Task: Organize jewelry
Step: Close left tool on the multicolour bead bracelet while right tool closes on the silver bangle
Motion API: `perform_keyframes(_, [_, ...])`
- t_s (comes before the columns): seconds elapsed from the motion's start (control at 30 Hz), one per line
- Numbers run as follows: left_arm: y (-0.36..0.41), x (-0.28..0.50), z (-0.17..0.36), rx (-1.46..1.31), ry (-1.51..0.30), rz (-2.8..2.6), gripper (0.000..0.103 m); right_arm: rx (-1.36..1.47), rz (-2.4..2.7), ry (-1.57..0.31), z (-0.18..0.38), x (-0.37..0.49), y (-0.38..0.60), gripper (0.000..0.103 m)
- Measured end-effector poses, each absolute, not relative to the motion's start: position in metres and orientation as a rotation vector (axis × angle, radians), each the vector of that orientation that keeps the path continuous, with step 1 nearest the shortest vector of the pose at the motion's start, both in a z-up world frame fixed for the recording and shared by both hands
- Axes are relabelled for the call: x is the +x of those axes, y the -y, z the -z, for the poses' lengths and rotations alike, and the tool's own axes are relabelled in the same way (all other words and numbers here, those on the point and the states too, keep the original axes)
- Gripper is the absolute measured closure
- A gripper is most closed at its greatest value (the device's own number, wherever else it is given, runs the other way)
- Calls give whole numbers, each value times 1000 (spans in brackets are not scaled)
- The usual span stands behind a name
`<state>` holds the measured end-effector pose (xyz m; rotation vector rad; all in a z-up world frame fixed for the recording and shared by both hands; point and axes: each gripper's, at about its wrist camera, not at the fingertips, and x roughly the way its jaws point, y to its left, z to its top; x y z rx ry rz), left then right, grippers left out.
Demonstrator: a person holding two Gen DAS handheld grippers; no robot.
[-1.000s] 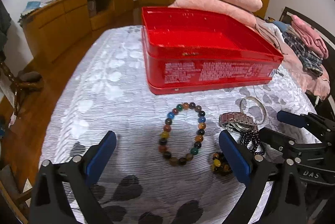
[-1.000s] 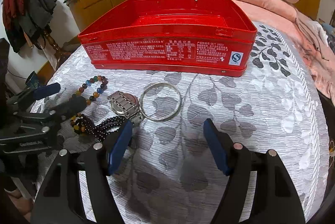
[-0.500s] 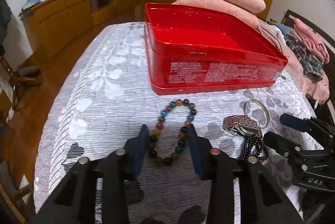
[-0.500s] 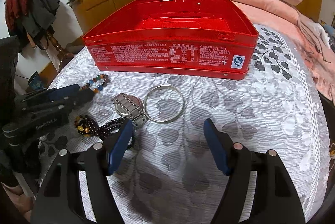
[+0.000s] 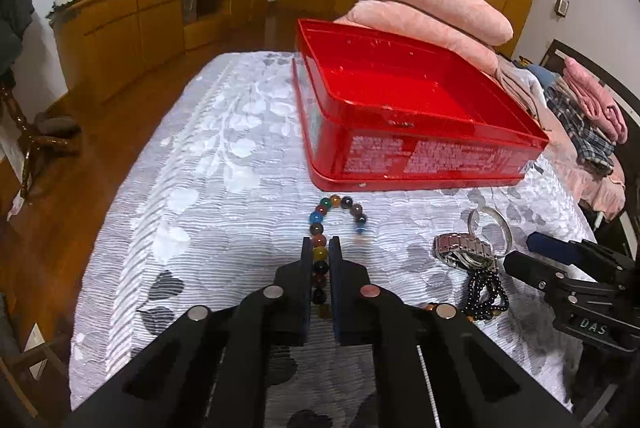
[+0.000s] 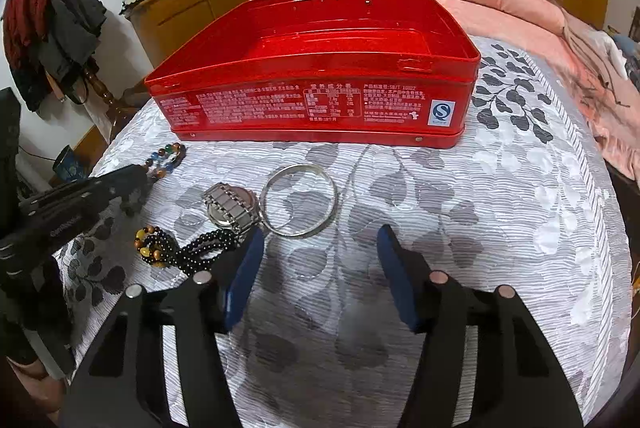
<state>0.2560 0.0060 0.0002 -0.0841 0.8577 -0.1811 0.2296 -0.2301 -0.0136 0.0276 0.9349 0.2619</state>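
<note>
L gripper [image 5: 320, 260] clamped on multicolour bead bracelet [image 5: 340, 212], near strand only, so loop can lift into red tin [image 5: 440, 156] just beyond. R gripper [image 6: 320, 260] closing, nothing between pads, silver bangle [image 6: 298, 200] ahead.

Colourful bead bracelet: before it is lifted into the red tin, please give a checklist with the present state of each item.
1. Left hand-held gripper shut on colourful bead bracelet: ok.
2. Bracelet lifted from bedspread: cannot tell.
3. Red tin open and empty: ok.
4. Path to the tin free: ok.
5. Right hand-held gripper apart from the bracelet: ok; its jaws are closing, nothing between them.
6. Watch, silver bangle, black beads untouched: ok.
</note>
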Motion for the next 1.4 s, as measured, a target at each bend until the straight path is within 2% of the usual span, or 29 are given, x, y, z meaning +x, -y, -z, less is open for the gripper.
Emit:
perform_keyframes(0.13, [-10, 255, 0, -94, -866, 189, 95, 28, -254, -940, 15, 233, 231, 51])
perform_keyframes(0.27, [-7, 258, 6, -85, -897, 195, 95, 8, -248, -950, 17, 236, 229, 50])
perform_keyframes(0.47, [0, 262, 9, -66, -906, 214, 73, -11, -246, -951, 18, 239, 221, 49])
perform_keyframes(0.57, [5, 263, 9, -39, -903, 205, 73, -19, -239, -949, 18, 244, 218, 51])
perform_keyframes(0.73, [0, 266, 9, -67, -902, 200, 81, 6, -235, -949, 17, 249, 222, 57])
perform_keyframes(0.8, [0, 266, 9, -65, -902, 200, 81, -18, -234, -950, 17, 249, 219, 55])
perform_keyframes(0.83, [1, 266, 9, -61, -902, 199, 81, -25, -239, -951, 18, 249, 217, 50])
perform_keyframes(1.0, [-2, 266, 9, -75, -902, 202, 80, -52, -219, -952, 17, 253, 210, 46])
perform_keyframes(1.17, [-4, 266, 9, -84, -902, 205, 80, -66, -212, -959, 20, 266, 202, 33])
perform_keyframes(1.23, [-4, 266, 9, -88, -901, 207, 80, -81, -208, -956, 21, 271, 198, 33])
perform_keyframes(1.3, [-5, 266, 9, -96, -901, 210, 80, -85, -200, -952, 22, 270, 199, 39])
perform_keyframes(1.37, [-7, 265, 8, -105, -901, 212, 79, -85, -195, -946, 21, 271, 201, 53])
perform_keyframes(1.4, [-8, 265, 8, -106, -900, 211, 78, -75, -196, -943, 21, 270, 203, 56])
